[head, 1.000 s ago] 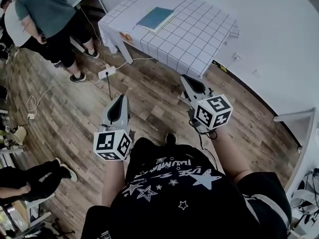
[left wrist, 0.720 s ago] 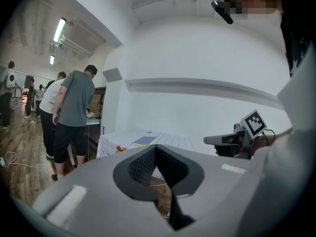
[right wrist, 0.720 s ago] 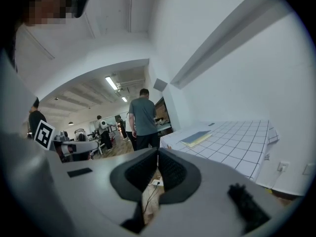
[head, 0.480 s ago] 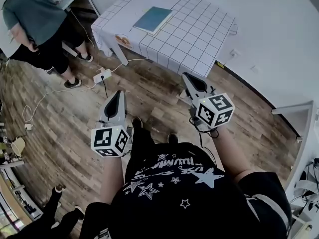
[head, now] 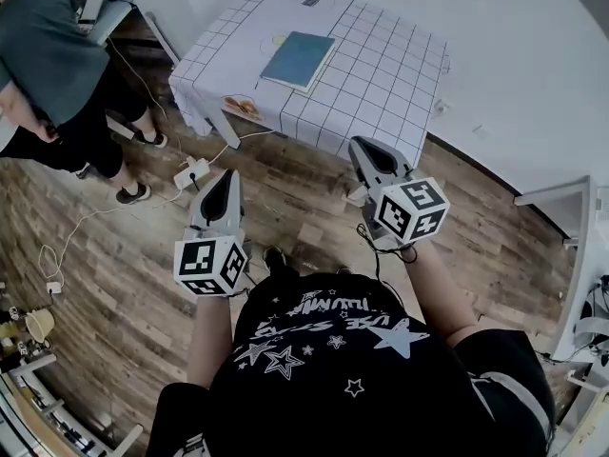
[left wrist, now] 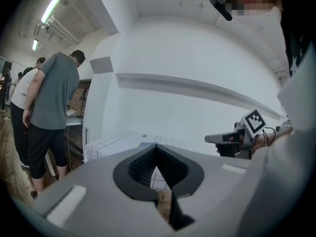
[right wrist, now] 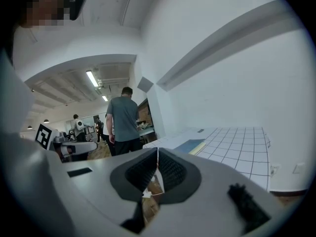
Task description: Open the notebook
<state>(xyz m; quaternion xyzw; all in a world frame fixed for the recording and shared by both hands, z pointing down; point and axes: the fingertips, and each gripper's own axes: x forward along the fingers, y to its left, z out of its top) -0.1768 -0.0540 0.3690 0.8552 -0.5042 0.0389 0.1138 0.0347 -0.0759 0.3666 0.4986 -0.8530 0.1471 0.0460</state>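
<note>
At the upper left a person stands beside the surface. Our left gripper has its jaws together and empty, over open wooden floor. The closed notebook lies upper centre, near the surface's left edge. Our right gripper, jaws also together and empty, points at the near edge.
</note>
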